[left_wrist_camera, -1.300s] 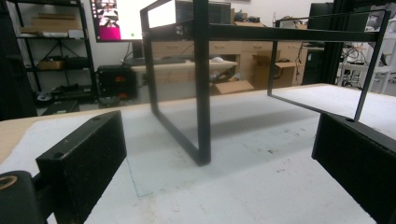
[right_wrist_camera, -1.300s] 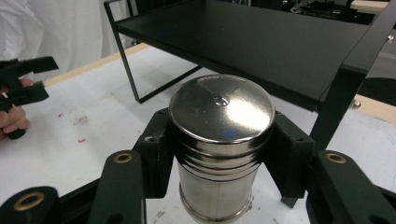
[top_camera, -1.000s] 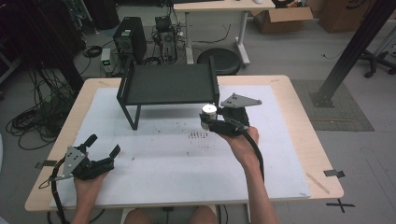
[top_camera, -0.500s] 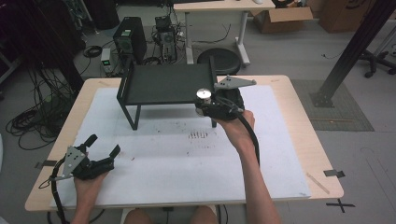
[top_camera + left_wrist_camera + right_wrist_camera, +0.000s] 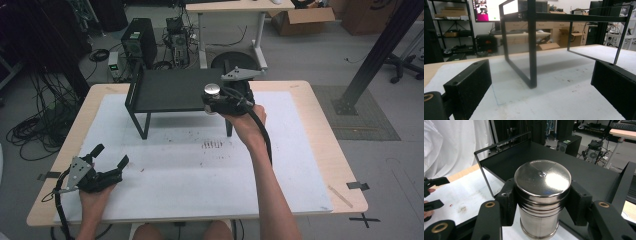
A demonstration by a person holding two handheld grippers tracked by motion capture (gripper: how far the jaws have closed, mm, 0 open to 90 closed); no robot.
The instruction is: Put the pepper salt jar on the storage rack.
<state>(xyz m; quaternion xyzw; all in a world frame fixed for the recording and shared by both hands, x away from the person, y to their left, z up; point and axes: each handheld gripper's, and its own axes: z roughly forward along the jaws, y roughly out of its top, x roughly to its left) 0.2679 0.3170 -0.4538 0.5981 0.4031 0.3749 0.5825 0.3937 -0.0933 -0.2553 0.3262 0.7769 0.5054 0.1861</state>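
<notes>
Steel on steel: at the near left corner of the white-topped table point(image 5: 300, 165), the left gripper point(image 5: 111, 156) rests with jaws spread wide and empty, while farther in, the right gripper point(image 5: 212, 100) is clamped on an upright metal canister point(image 5: 212, 91), held over the front right edge of a black raised shelf point(image 5: 170, 90). The canister looks rigid, smooth and probably slippery, with some weight to it; a grip on the ribbed band just under the lid seems safest. The right gripper view reveals the canister's polished lid point(image 5: 542, 178) and the pads point(image 5: 507, 200) pressing its sides, detail lost from above. The left gripper view shows the shelf's thin legs point(image 5: 532, 47) from table level.
</notes>
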